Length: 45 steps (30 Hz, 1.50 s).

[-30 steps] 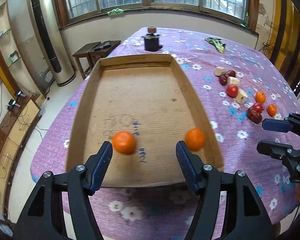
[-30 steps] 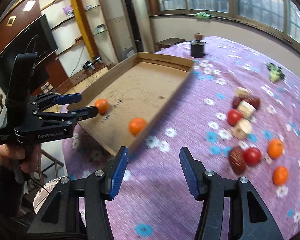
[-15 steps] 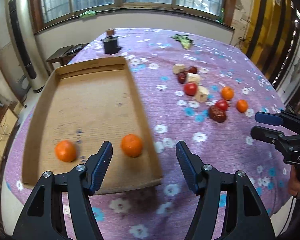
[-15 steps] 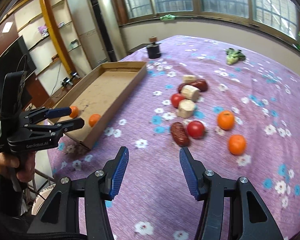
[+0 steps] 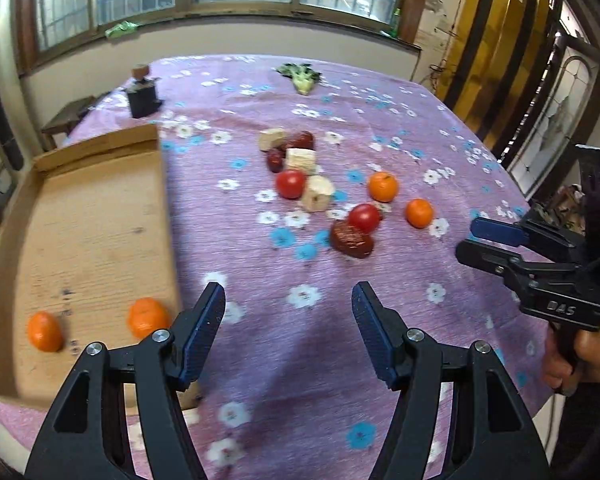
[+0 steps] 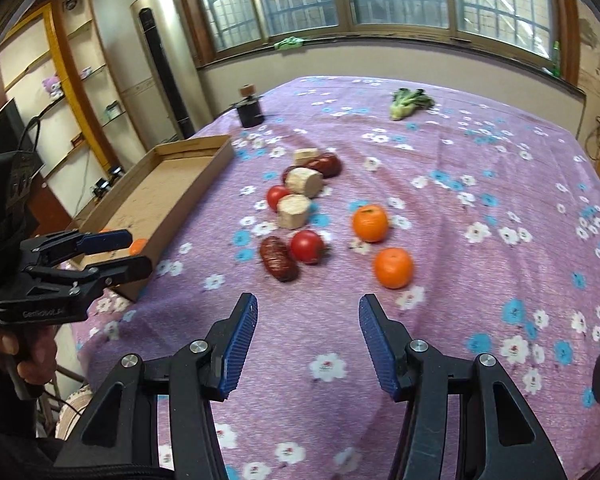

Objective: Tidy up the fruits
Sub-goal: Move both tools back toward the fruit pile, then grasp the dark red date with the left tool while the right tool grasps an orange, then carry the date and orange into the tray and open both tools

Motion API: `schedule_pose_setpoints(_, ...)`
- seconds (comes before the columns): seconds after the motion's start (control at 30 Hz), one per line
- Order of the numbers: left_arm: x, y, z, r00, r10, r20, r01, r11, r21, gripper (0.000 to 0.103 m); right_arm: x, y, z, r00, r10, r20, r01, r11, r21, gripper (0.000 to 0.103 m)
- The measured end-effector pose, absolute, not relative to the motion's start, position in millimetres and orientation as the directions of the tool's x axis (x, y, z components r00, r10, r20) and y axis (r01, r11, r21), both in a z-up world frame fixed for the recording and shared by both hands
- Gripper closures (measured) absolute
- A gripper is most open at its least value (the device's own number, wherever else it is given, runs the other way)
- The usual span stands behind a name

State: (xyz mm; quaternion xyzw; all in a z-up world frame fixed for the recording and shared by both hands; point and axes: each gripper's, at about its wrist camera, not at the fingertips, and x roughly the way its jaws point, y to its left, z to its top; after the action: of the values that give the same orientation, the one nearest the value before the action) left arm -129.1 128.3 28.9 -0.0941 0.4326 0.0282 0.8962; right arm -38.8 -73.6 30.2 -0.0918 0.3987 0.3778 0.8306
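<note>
A shallow cardboard tray (image 5: 100, 216) (image 6: 168, 192) lies at the table's left, with two oranges (image 5: 146, 316) (image 5: 44, 330) in its near end. On the purple flowered cloth sit two more oranges (image 6: 370, 222) (image 6: 394, 267), two tomatoes (image 6: 307, 246) (image 6: 278, 197), dark red dates (image 6: 278, 259) (image 6: 328, 164) and pale cut chunks (image 6: 294, 211). My left gripper (image 5: 288, 312) hangs open and empty over the cloth beside the tray's right wall. My right gripper (image 6: 306, 320) is open and empty, just short of the nearest orange and date.
A black jar with a cork lid (image 6: 250, 110) stands at the far left of the table; a leafy green vegetable (image 6: 408, 102) lies at the far end. The table edge runs close below both grippers. A tall white air conditioner (image 6: 160, 56) and shelves stand left.
Both grippers have swung right, away from the tray toward the loose fruit. The tray has slid to the left of both views. The jaws stay as they were.
</note>
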Motion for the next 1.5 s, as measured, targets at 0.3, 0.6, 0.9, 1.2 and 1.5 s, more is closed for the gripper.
schedule_pose_setpoints(0.3,-86,97,11,0.590,-0.118,-0.799,-0.051,0.982,-0.182,0.038,-13,-76,19,0.420,0.532,-0.735,-0.688,0.715,0.124,0.059)
schedule_pose_setpoints(0.6,-48,92,-18,0.540,-0.119,-0.833,-0.051,0.983,-0.174,0.038,23,-66,1,0.408,0.516,-0.753,-0.683,0.720,0.124,0.060)
schedule_pose_setpoints(0.9,-33,86,-23,0.558,-0.104,-0.823,-0.017,0.990,-0.137,0.061,36,-58,-16,0.436,0.456,-0.776,-0.668,0.742,0.060,0.064)
schedule_pose_setpoints(1.2,-49,92,-12,0.584,-0.112,-0.804,-0.012,0.989,-0.147,0.061,32,-61,-12,0.449,0.445,-0.775,-0.656,0.753,0.053,0.071)
schedule_pose_setpoints(1.5,-81,111,6,0.626,-0.058,-0.778,-0.074,0.988,-0.132,0.061,-6,-51,18,0.447,0.514,-0.732,-0.695,0.715,0.077,0.072)
